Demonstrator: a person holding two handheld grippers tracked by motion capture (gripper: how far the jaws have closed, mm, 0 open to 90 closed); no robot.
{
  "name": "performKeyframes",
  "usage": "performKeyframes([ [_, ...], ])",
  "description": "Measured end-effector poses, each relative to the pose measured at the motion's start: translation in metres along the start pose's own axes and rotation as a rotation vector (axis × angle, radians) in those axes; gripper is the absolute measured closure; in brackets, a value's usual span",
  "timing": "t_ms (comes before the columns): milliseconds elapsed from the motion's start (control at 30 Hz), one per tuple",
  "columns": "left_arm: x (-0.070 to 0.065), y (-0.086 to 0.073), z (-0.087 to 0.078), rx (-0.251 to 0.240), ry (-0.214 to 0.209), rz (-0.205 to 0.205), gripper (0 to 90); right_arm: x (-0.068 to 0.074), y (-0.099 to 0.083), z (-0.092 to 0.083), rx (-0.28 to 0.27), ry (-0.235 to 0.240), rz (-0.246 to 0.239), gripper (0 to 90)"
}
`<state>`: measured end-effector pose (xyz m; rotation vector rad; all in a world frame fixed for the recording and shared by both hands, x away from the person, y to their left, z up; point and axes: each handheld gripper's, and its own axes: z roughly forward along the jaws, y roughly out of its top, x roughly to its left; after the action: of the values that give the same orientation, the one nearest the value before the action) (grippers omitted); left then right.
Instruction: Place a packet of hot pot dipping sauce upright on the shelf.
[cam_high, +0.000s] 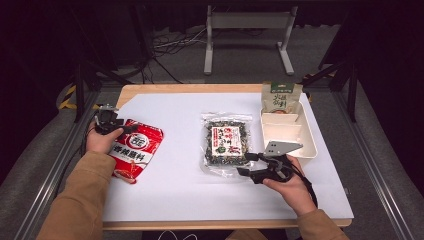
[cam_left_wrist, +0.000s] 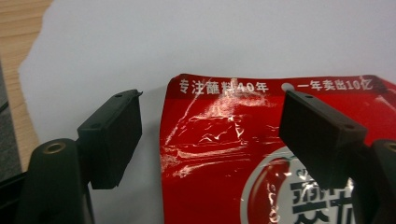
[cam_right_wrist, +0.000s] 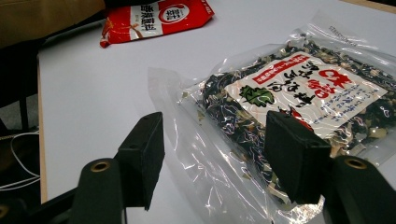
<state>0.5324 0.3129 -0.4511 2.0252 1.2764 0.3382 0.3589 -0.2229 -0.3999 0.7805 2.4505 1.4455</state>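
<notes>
A red sauce packet (cam_high: 136, 149) lies at the left of the white sheet (cam_high: 190, 190). My left gripper (cam_high: 121, 129) hangs low over its far left corner. In the left gripper view the left gripper (cam_left_wrist: 210, 133) is open: the packet's (cam_left_wrist: 224, 135) corner edge lies between the jaws and neither pad presses on it. A clear bag of dried seaweed (cam_high: 227, 142) lies in the middle. My right gripper (cam_high: 244, 164) is at its near right corner, open. In the right gripper view the right gripper (cam_right_wrist: 215, 158) straddles the seaweed bag's (cam_right_wrist: 299, 88) clear edge.
A cream tray (cam_high: 306, 145) stands at the right of the sheet. A green packet (cam_high: 281, 96) leans at its far end. The wooden table's edge (cam_high: 150, 89) shows beyond the sheet. A metal frame and cables sit on the floor behind.
</notes>
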Motion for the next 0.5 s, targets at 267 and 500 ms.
performKeyframes([
  [267,0.0027,-0.0014,0.0015,-0.017,-0.034,0.005,21.9,0.0019,-0.0024,0.0018,0.009,-0.002,-0.006,38.5],
  [500,-0.0009,-0.0025,0.0012,-0.008,-0.008,0.047,35.5,0.0026,-0.0024,0.0037,0.011,-0.002,-0.011,38.5],
])
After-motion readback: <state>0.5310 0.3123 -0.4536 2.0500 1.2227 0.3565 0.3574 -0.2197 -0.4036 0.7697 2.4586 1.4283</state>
